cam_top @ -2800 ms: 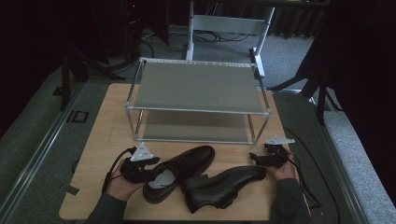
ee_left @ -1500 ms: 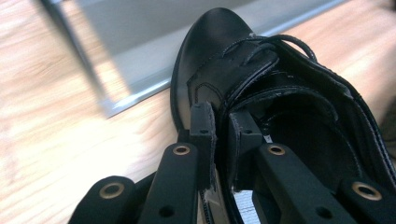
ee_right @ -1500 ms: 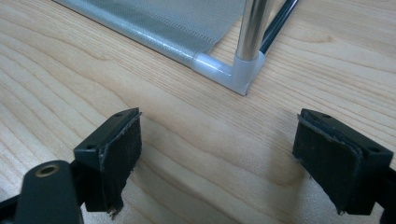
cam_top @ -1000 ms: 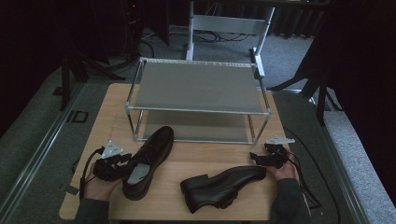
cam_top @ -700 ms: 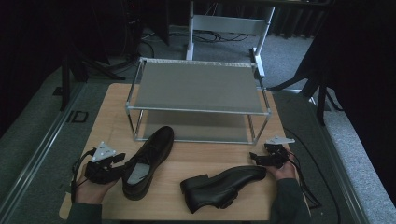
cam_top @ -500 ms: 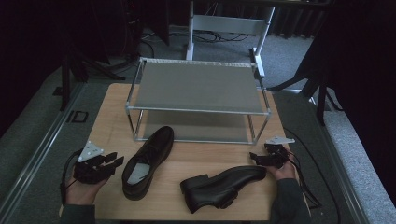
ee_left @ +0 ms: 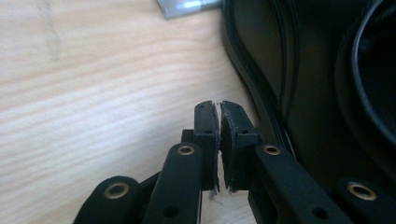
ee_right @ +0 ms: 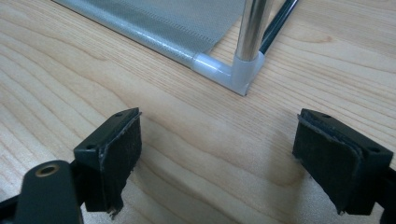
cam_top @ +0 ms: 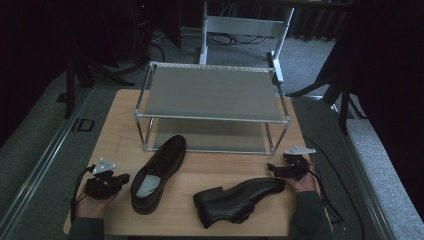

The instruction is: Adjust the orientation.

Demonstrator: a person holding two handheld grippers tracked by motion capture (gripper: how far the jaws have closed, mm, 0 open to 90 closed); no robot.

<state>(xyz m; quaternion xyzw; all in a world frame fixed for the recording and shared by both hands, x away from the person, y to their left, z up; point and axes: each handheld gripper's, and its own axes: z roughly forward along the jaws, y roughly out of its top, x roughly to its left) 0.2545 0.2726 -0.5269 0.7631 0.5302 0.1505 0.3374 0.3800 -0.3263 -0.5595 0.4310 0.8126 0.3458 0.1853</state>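
Two black leather shoes lie on the wooden table (cam_top: 120, 130). One shoe (cam_top: 157, 172) points its toe at the rack, and the other shoe (cam_top: 240, 197) lies on its side near the front. My left gripper (cam_top: 122, 177) rests just left of the first shoe's heel, apart from it. Its jaws have just been closing and now stand shut with nothing between them. In the left gripper view the pads (ee_left: 208, 123) nearly meet at my left gripper (ee_left: 218, 109), beside that shoe (ee_left: 303, 93). My right gripper (cam_top: 272, 167) sits open by the rack's front right leg, and my right gripper (ee_right: 219, 144) holds nothing.
A two-shelf metal shoe rack (cam_top: 212, 92) stands at the back of the table; its corner foot (ee_right: 238, 70) is just ahead of the right jaws. A grey chair frame (cam_top: 245, 25) and dark stands surround the table. Cables trail from both grippers.
The left gripper has drawn back to the left and down, away from the shoe, and its jaws have closed. The shoe stays where it was set. The right gripper has not moved.
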